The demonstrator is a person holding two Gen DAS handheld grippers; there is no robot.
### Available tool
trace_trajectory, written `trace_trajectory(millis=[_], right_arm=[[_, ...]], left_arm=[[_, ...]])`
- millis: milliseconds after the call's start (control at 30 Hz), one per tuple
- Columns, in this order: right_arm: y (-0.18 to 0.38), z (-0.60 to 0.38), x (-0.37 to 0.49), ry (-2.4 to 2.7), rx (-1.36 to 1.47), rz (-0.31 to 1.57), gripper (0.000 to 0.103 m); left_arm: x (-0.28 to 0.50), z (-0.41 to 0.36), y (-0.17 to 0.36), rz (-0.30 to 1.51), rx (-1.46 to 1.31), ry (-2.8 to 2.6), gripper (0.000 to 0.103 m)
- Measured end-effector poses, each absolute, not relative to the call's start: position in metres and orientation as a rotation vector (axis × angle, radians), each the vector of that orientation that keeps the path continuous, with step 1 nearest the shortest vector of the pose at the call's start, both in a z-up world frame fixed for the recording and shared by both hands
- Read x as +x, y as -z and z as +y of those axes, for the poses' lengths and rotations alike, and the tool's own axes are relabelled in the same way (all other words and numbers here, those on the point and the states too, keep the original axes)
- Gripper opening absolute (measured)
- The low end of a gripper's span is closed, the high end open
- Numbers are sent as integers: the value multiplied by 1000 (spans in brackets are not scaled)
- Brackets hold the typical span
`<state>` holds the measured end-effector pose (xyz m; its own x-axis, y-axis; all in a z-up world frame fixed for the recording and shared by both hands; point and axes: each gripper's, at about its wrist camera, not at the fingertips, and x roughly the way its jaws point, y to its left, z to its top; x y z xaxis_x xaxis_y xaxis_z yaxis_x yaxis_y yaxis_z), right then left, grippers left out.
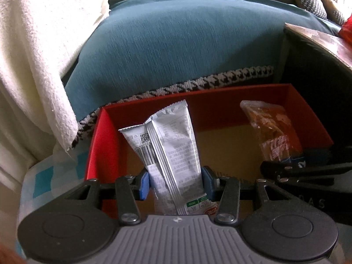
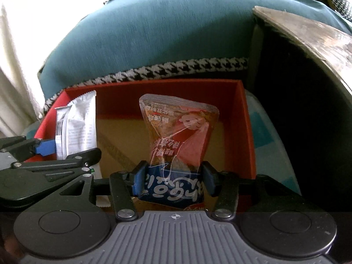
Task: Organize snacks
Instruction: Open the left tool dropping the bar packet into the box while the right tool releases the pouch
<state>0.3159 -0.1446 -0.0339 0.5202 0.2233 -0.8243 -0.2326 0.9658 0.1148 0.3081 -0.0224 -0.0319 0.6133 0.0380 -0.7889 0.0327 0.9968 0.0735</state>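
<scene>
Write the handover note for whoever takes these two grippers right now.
Left gripper: shut on two silver-white snack packets, held above the left side of the red box.
Right gripper: pads at the sides of a clear orange snack bag over the right side of the box; grip may be loosening.
Done: both loads brought over the box, which sits in front of a teal cushion.
Left: lower and release both; no other snacks visible.
</scene>
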Motion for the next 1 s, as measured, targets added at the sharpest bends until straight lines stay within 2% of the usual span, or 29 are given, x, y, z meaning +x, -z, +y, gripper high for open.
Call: trace_trajectory(millis=[200, 300, 467, 1000], right_arm=[[34, -145, 315, -271, -22, 975, 65], [27, -147, 314, -269, -15, 959, 65], [22, -149, 313, -270, 0, 949, 65], [0, -153, 294, -270, 34, 895, 67]], left_arm=[[308, -22, 31, 906, 89, -11, 43], [307, -23, 29, 892, 110, -25, 50], [307, -20, 25, 885, 99, -30, 54], [286, -16, -5, 842, 69, -40, 55]])
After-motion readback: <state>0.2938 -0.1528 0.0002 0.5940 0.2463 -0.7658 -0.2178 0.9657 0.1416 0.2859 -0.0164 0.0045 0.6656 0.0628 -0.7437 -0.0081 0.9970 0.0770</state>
